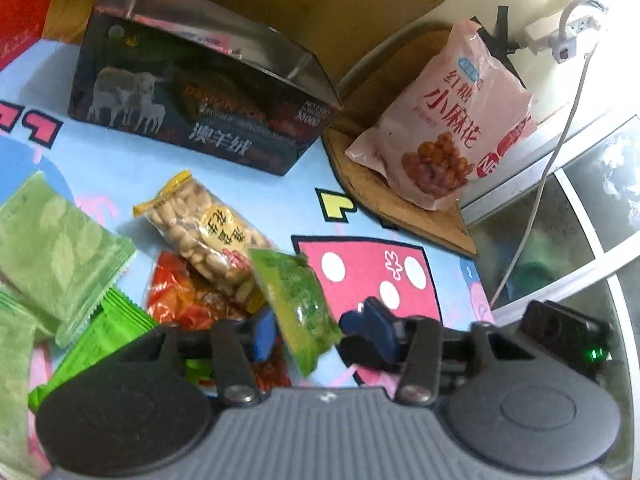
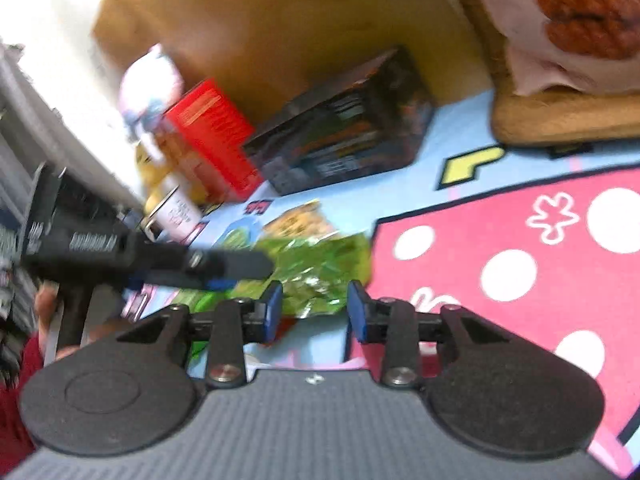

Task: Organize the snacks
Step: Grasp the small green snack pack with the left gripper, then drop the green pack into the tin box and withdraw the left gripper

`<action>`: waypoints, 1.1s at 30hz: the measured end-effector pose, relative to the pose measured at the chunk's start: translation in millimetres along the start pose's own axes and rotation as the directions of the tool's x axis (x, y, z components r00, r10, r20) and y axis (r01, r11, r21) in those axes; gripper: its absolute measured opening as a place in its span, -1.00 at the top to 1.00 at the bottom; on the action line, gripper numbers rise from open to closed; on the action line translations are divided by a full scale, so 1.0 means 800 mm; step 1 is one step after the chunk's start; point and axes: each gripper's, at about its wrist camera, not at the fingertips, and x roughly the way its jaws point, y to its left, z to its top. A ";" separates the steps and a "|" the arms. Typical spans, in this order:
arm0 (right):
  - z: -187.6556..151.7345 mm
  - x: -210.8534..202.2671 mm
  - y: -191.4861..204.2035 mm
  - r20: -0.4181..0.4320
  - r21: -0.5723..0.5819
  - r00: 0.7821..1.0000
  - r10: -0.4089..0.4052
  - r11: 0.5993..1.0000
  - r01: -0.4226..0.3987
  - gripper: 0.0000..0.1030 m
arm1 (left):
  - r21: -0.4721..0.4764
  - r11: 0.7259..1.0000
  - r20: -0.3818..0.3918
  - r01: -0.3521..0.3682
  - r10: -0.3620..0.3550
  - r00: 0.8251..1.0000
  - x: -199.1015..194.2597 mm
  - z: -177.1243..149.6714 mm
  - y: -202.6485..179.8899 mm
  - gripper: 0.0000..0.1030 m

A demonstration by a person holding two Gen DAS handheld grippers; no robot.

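Sorting has barely begun: snacks lie loose on the cartoon-print mat, while the dark box holds little that shows. Left tongs pinch a green packet above the pile; right tongs stand apart, empty, just before it. A pink bag rests on a wooden board.

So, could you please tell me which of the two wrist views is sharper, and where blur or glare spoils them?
Left wrist view: mostly sharp, print on the pink snack bag legible; window light washes out the top right corner, and the fisheye bends the edges. Right wrist view: motion blur throughout, worst on the red box and the green packet; the left edge is overexposed.
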 end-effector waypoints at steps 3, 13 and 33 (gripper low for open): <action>-0.008 0.012 0.023 -0.020 -0.133 0.997 -0.069 0.989 0.066 0.06 | 0.018 1.000 -0.008 -0.008 0.009 1.000 -0.001 -0.001 -0.003 0.82; -0.028 0.031 0.069 0.054 -0.415 0.977 -0.208 0.885 0.211 -0.25 | 0.009 0.999 0.036 0.053 -0.053 0.998 -0.030 0.009 0.002 0.88; 0.087 0.068 0.104 0.335 -0.449 0.909 -0.248 0.806 0.385 0.72 | 0.109 0.991 0.267 0.074 -0.101 0.958 -0.095 0.119 -0.019 0.85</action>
